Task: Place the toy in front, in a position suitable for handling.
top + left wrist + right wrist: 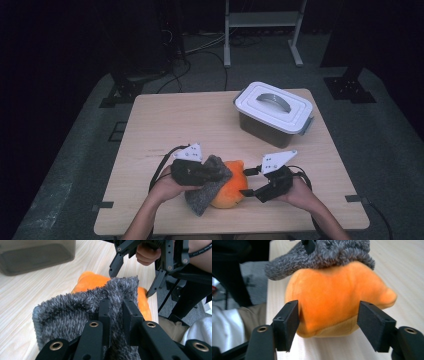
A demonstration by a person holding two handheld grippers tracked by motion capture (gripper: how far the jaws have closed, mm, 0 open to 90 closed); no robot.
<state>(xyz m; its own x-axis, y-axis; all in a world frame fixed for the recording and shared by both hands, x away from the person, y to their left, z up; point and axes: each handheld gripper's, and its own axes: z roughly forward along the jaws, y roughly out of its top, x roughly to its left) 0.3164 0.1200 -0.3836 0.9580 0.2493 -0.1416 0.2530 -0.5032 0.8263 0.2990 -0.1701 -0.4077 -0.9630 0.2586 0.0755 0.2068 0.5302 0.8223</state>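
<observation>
A grey fuzzy cloth (206,192) lies draped over an orange plush toy (232,192) near the table's front edge. My left gripper (217,172) is shut on the cloth. In the left gripper view its jaws (116,307) pinch a fold of the grey cloth (70,312), with the orange plush (91,281) showing beneath it. My right gripper (245,182) is open at the plush's right side. In the right gripper view the jaws (329,312) stand wide on either side of the orange plush (332,297), and the grey cloth (324,252) covers its top.
A grey storage box with a white lid and handle (272,112) stands at the back right of the wooden table (175,125). Its wall (35,255) is in the left gripper view. Bare tabletop lies to the left and behind the toy.
</observation>
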